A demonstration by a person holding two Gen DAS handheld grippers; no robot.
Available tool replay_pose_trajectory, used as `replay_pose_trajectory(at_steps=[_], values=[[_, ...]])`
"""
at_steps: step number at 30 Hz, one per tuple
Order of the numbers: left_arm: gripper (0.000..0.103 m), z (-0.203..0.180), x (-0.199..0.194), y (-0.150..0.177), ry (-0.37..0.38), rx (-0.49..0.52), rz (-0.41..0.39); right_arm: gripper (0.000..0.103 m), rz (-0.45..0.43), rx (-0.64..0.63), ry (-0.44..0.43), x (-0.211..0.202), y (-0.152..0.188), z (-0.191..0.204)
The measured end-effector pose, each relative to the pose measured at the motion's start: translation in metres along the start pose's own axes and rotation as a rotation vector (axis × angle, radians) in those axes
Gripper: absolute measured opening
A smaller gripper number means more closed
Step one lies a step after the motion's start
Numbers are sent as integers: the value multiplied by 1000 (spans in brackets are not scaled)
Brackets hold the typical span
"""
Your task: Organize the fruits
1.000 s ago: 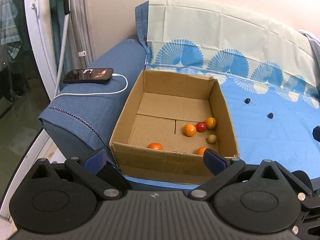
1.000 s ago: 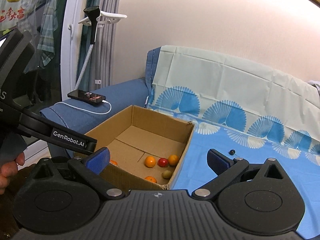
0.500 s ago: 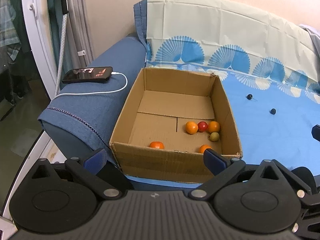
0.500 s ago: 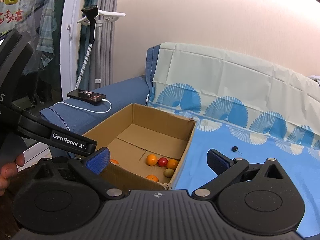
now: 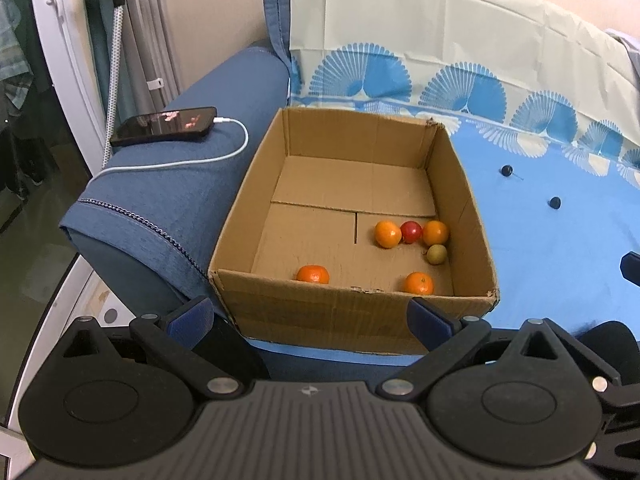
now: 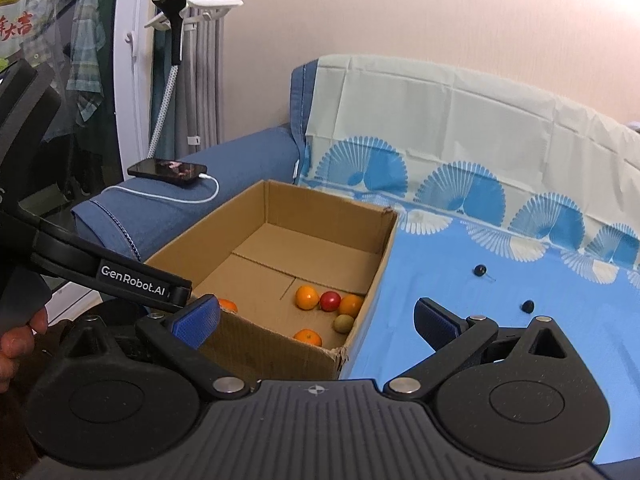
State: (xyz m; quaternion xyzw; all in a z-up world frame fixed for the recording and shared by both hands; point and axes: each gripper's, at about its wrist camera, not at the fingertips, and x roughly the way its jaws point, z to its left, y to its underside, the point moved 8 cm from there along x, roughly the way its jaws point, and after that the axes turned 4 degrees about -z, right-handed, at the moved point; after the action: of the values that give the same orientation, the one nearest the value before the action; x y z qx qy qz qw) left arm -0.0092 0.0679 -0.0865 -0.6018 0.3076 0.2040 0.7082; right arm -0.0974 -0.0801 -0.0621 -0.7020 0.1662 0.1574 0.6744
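An open cardboard box (image 5: 352,312) (image 6: 272,340) sits on the blue sofa sheet. Inside lie several oranges (image 5: 387,234) (image 6: 307,297), a red fruit (image 5: 411,231) (image 6: 330,301) and a small green fruit (image 5: 437,254) (image 6: 344,323), mostly at the near right corner. Two small dark fruits (image 5: 507,170) (image 6: 480,269) rest on the sheet to the right of the box. My left gripper (image 5: 310,314) hovers open just before the box's near wall, holding nothing. My right gripper (image 6: 316,320) is open and holds nothing, near the box's front right corner.
A phone (image 5: 164,125) (image 6: 168,170) with a white cable lies on the blue armrest (image 5: 168,208) left of the box. A patterned cloth (image 5: 460,60) covers the sofa back. A white rack and curtain stand at the far left. A hand (image 6: 16,340) holds the left tool.
Both grippers have drawn slightly closer to the sofa and risen a little, so the box shows more of its inside. The fruits have not moved.
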Motion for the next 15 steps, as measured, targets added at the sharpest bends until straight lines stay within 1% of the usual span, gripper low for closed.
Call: replay_pose_trajectory(at_steps=[6, 9, 12, 15], values=[[103, -6, 20, -1, -6, 21, 47, 102, 40, 34, 7, 15, 8, -11], [103, -16, 33, -6, -3, 43, 74, 102, 49, 74, 35, 23, 11, -27], [103, -32, 43, -18, 4, 68, 73, 102, 44, 132, 97, 30, 12, -57], [103, -57, 55, -42, 28, 100, 56, 102, 34, 205, 201, 39, 13, -102]])
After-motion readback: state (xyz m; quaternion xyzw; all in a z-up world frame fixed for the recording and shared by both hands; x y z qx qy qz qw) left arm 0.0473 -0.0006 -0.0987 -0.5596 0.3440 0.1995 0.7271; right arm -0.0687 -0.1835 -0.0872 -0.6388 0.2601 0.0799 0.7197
